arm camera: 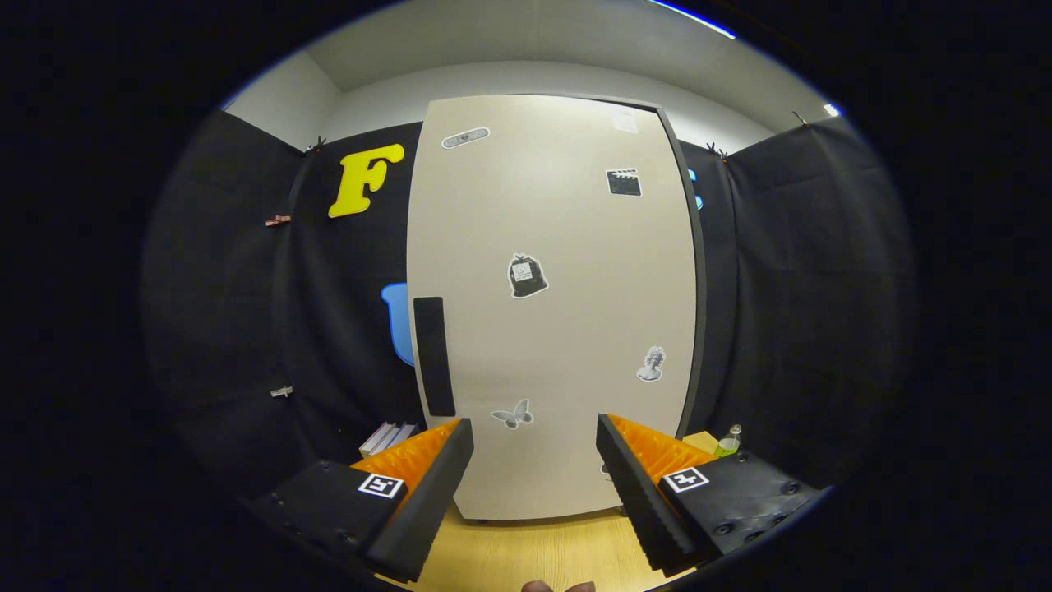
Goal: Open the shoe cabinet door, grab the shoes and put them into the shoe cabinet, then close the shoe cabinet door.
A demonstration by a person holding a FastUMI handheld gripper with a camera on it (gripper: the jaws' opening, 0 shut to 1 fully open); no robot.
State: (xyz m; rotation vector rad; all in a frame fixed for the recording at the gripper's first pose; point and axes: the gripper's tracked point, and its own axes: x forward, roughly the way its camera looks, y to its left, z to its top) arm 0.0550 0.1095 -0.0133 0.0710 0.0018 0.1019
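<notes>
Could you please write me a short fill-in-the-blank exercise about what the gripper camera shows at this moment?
1. The shoe cabinet door is ____.
2. The tool is ____, with nothing between its fingers.
3. The dark handle strip runs along the door's ____ edge.
4. The sticker just ahead of the fingers is shaped like a ____.

Missing words: closed; open; left; butterfly
</notes>
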